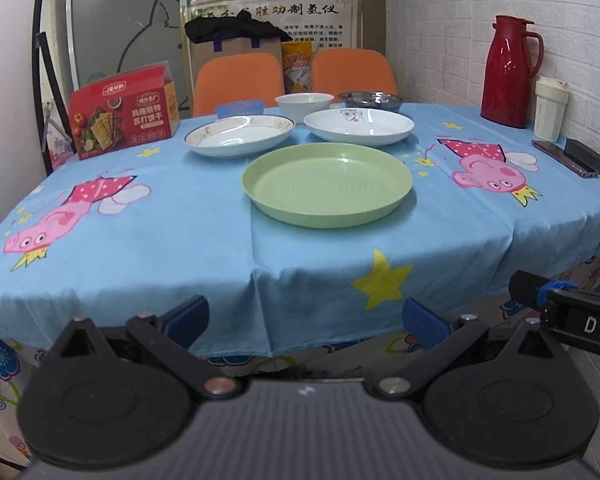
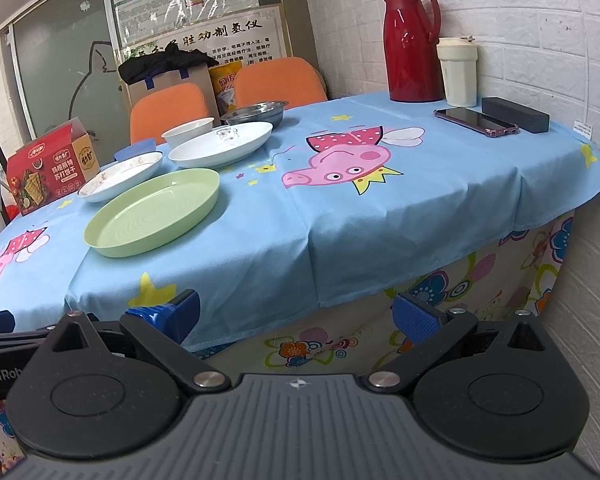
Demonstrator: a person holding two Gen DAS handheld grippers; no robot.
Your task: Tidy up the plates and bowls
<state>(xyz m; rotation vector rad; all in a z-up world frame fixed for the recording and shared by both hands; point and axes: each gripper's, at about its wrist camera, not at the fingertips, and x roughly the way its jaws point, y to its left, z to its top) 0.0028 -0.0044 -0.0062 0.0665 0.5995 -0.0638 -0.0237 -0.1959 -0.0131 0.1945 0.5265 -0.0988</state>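
A green plate (image 1: 327, 183) (image 2: 152, 213) lies nearest on the blue tablecloth. Behind it sit a stained white plate (image 1: 239, 135) (image 2: 121, 176) on the left and a clean white plate (image 1: 358, 127) (image 2: 221, 145) on the right. Farther back stand a white bowl (image 1: 304, 106) (image 2: 188, 132), a steel bowl (image 1: 370, 101) (image 2: 256, 113) and a small blue dish (image 1: 239, 109) (image 2: 135, 151). My left gripper (image 1: 306, 320) hangs open before the table's front edge, holding nothing. My right gripper (image 2: 298, 314) is also open and empty, off the front edge to the right.
A red cracker box (image 1: 124, 116) stands at the left. A red thermos (image 1: 509, 72), a cream cup (image 1: 549, 109), a phone (image 2: 476, 121) and a black case (image 2: 515, 114) line the right side by the brick wall. Two orange chairs (image 1: 238, 82) stand behind the table.
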